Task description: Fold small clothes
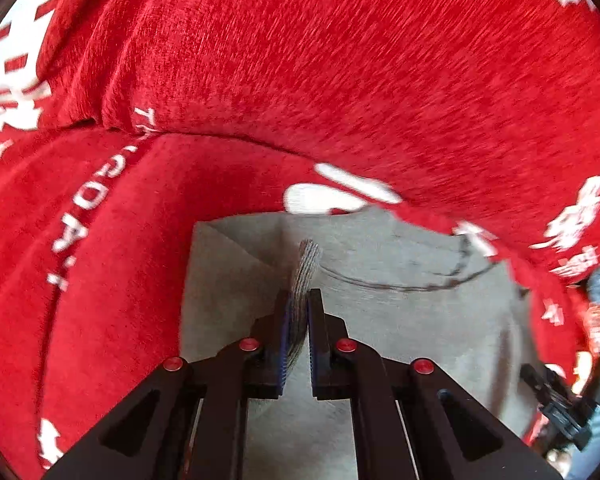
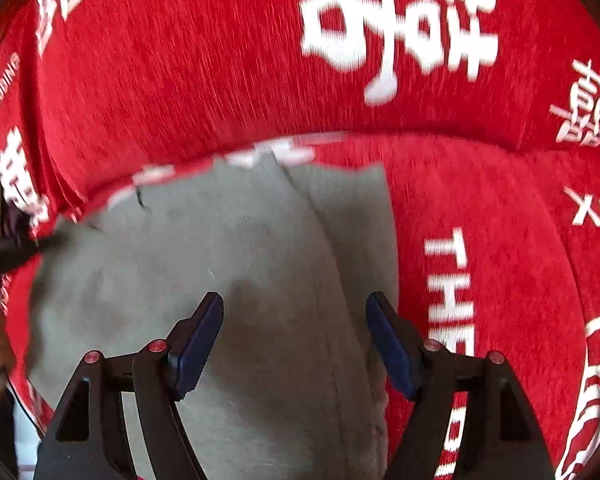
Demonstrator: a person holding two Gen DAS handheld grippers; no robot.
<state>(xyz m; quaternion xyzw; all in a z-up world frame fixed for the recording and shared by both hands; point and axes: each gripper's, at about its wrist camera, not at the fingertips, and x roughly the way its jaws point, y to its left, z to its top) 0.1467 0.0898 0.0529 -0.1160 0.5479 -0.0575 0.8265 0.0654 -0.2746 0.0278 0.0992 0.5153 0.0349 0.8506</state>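
- Between the pads of the left hand-held gripper, a ribbed grey fabric edge is clamped and stands up beyond the fingertips.
- Beneath and ahead of that gripper lies the flat grey cloth garment, with a thin dark cord curving across it.
- Under the garment spreads a red plush cover with white lettering.
- Right hand-held gripper hangs over the same garment with its jaws apart, nothing pressed between them; the garment's right edge lies just beside its right finger.
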